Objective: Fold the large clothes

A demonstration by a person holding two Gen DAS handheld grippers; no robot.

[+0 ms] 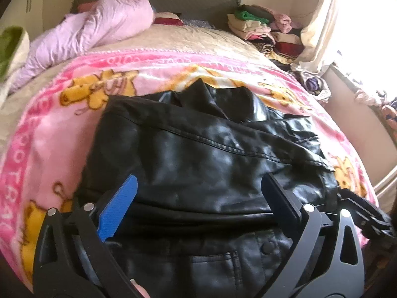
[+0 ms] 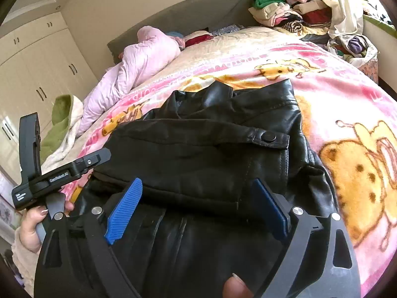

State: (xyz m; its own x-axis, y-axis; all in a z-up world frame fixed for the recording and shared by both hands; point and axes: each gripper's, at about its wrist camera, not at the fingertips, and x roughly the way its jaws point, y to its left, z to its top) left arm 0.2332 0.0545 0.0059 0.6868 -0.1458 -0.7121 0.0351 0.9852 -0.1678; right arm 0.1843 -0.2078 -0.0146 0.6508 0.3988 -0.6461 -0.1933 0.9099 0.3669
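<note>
Half the black jacket (image 1: pixel 198 154) behind claws.

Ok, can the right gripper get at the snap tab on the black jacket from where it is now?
Probably yes. The right gripper is open above the folded black jacket, and the snap tab lies exposed on top just ahead of it. Nothing covers it; the left gripper is off to the side.

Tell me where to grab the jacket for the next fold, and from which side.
Probably the near hem of the jacket, one corner per gripper, coming from the near edge of the bed. The sleeves already lie folded across the body, so the bundle is long from hem to collar; lifting the hem toward the collar should halve it. Left gripper and right gripper both hover open above it.
</note>
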